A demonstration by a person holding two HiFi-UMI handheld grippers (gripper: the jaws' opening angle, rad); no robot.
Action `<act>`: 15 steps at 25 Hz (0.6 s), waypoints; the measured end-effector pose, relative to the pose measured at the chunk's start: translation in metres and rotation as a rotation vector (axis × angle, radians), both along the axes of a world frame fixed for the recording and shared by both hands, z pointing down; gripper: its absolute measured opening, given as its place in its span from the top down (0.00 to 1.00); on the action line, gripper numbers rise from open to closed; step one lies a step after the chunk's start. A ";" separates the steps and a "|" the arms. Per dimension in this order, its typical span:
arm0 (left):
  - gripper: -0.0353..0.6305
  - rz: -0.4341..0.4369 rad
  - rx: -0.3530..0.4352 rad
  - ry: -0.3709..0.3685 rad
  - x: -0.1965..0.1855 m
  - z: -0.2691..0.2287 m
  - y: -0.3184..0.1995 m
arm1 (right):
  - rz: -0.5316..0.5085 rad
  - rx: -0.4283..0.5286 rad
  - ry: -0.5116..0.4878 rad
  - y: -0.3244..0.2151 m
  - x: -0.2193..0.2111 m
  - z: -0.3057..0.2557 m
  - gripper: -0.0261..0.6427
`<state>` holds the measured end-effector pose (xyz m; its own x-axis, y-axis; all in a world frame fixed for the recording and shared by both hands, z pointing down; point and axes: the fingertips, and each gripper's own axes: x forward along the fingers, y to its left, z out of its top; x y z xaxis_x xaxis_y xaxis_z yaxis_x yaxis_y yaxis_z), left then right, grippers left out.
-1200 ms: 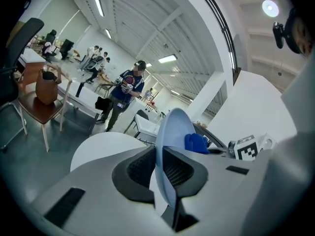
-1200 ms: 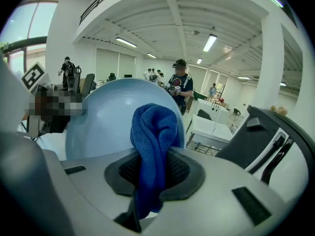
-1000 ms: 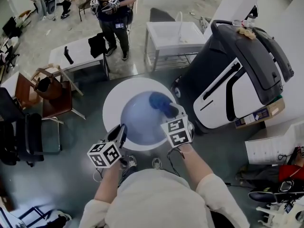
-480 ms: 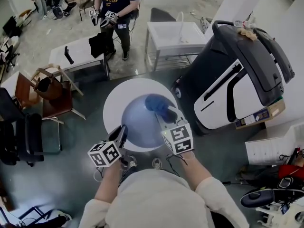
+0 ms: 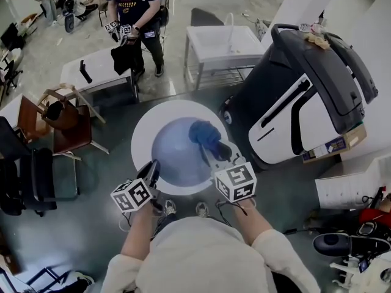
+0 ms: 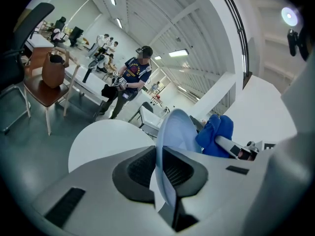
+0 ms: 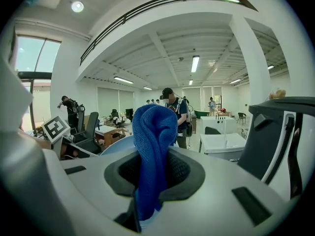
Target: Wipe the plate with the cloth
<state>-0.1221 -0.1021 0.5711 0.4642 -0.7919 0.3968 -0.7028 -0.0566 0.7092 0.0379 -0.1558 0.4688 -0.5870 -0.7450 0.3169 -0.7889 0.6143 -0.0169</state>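
In the head view a light blue plate [image 5: 177,154] is held tilted above a round white table [image 5: 145,130]. My left gripper [image 5: 153,170] is shut on the plate's near left rim. In the left gripper view the plate [image 6: 172,132] stands edge-on between the jaws of the left gripper [image 6: 165,170]. My right gripper [image 5: 219,148] is shut on a bunched dark blue cloth [image 5: 204,133], which lies against the plate's far right part. The cloth [image 7: 151,141] rises out of the jaws of the right gripper [image 7: 150,181], with the plate [image 7: 115,145] behind it.
A large black and white machine [image 5: 305,96] stands close on the right. A white stand [image 5: 223,44] is behind the table. A person [image 5: 131,5] with grippers stands at the back. Chairs [image 5: 61,124] are at the left.
My right gripper has risen toward the camera and rolled, with the cloth still on the plate's far right. The left gripper has sunk a little with the plate. The person at the back has stepped left.
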 end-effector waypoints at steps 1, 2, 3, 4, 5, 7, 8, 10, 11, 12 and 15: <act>0.87 0.000 -0.008 0.001 0.000 0.003 0.000 | 0.002 -0.001 -0.004 0.000 0.001 -0.001 0.83; 0.87 -0.001 -0.015 0.003 -0.001 0.005 -0.001 | 0.004 -0.003 -0.008 0.000 0.001 -0.001 0.83; 0.87 -0.001 -0.023 0.007 -0.001 0.008 -0.002 | 0.006 -0.006 -0.013 0.000 0.001 0.000 0.83; 0.87 -0.002 -0.031 0.011 -0.001 0.010 -0.002 | 0.006 -0.009 -0.017 0.001 0.002 0.000 0.83; 0.87 -0.003 -0.040 0.016 -0.001 0.014 -0.002 | 0.006 -0.012 -0.022 0.001 0.001 0.001 0.83; 0.87 -0.004 -0.057 0.027 -0.002 0.021 -0.002 | 0.006 -0.015 -0.030 0.003 0.001 0.003 0.83; 0.87 -0.005 -0.065 0.033 -0.003 0.024 -0.003 | 0.005 -0.016 -0.032 0.004 0.001 0.004 0.83; 0.87 -0.013 -0.086 0.039 -0.004 0.031 -0.003 | 0.004 -0.023 -0.036 0.004 0.000 0.007 0.83; 0.87 -0.016 -0.097 0.039 -0.005 0.035 -0.004 | 0.004 -0.029 -0.037 0.004 0.000 0.008 0.83; 0.87 -0.018 -0.108 0.038 -0.006 0.038 -0.004 | 0.005 -0.035 -0.037 0.005 0.000 0.011 0.83; 0.87 -0.019 -0.132 0.027 -0.009 0.051 -0.009 | 0.008 -0.052 -0.041 0.006 0.000 0.017 0.83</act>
<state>-0.1310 -0.1112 0.6217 0.4617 -0.7424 0.4854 -0.6834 0.0512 0.7282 0.0378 -0.1499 0.4854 -0.5941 -0.7330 0.3313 -0.7919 0.6052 -0.0812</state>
